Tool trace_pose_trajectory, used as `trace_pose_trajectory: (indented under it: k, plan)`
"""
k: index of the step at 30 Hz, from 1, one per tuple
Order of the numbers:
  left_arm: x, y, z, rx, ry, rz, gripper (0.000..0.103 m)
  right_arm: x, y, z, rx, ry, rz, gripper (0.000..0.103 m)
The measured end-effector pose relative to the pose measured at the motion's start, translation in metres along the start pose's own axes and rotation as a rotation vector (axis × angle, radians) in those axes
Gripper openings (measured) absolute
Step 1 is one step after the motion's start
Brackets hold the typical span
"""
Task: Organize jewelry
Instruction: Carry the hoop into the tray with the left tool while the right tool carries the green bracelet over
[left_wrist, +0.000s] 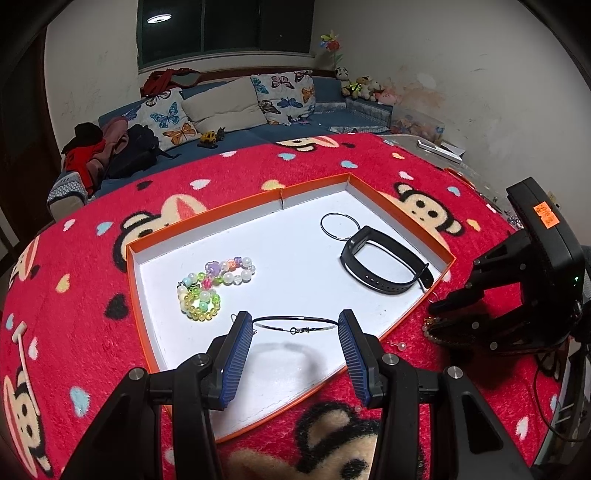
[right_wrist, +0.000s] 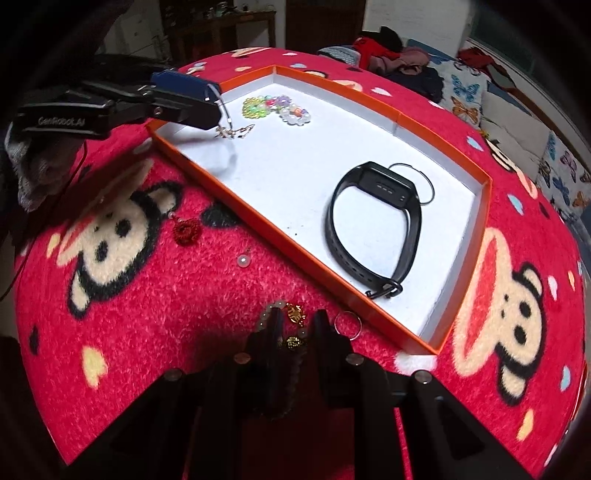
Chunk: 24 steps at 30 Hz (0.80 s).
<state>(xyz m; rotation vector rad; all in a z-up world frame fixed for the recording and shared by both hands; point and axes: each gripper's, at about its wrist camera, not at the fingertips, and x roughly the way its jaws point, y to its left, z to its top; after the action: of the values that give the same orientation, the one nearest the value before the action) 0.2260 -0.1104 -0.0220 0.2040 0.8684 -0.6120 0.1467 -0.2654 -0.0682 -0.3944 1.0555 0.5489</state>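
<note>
An orange-rimmed white tray (left_wrist: 207, 218) (right_wrist: 461, 162) lies on the red monkey blanket. In it are colourful bead bracelets (left_wrist: 210, 288) (right_wrist: 275, 107), a black watch band (left_wrist: 384, 266) (right_wrist: 373, 225) and a thin hoop (left_wrist: 338, 225). My left gripper (left_wrist: 295, 325) (right_wrist: 218, 110) is open above the tray's near part, with a thin metal hoop earring (left_wrist: 295, 322) spanning between its blue pads. My right gripper (right_wrist: 295, 328) (left_wrist: 436, 314) is on the blanket outside the tray, shut on a pale bead bracelet with gold charms (right_wrist: 291, 314).
On the blanket beside the tray lie a red flower earring (right_wrist: 186, 230), a pearl earring (right_wrist: 243, 259) and a small metal ring (right_wrist: 347, 325). A sofa with butterfly cushions (left_wrist: 236, 103) stands beyond the table.
</note>
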Motion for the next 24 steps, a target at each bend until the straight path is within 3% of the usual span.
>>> trace_pose_trajectory:
  k: [8,11,24]
  plan:
    - [0.003,0.001,-0.001,0.002,0.003,-0.003,0.051,0.003,0.002,0.004,-0.075,0.009,0.023,0.019]
    - [0.005,0.003,-0.002,-0.002,0.008,-0.001,0.051,0.002,0.007,0.002,-0.101,0.000,0.013,0.014]
    - [0.008,0.007,-0.001,-0.012,0.021,0.006,0.051,-0.017,0.011,-0.007,-0.005,-0.045,0.009,0.013]
